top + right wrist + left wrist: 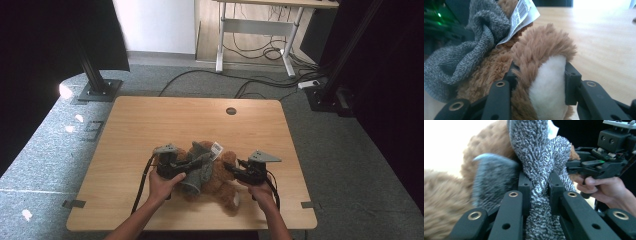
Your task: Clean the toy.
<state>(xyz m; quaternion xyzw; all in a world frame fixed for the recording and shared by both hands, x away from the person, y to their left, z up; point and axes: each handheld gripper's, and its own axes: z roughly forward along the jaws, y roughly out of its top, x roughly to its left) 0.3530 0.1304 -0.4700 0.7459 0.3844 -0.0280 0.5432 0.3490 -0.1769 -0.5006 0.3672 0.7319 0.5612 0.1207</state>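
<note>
A brown plush bear [222, 181] lies on the wooden table [150, 125], near the front edge, with a grey knitted cloth [199, 169] draped over it. My left gripper [190, 166] is shut on a bunched fold of that grey cloth [539, 157], pinched between its jaws [539, 187]. From the other side, my right gripper [231, 168] is shut on a furry brown limb of the bear with a white patch [546, 85]. A white barcode tag [520, 17] hangs beside the grey cloth [466, 57]. The right gripper [572, 167] and its hand also appear in the left gripper view.
The table has a round cable hole [231, 111] near its far edge. On the carpet behind stand two black stand bases [100, 90] [325, 97], loose cables [260, 85] and a white-legged desk [260, 25].
</note>
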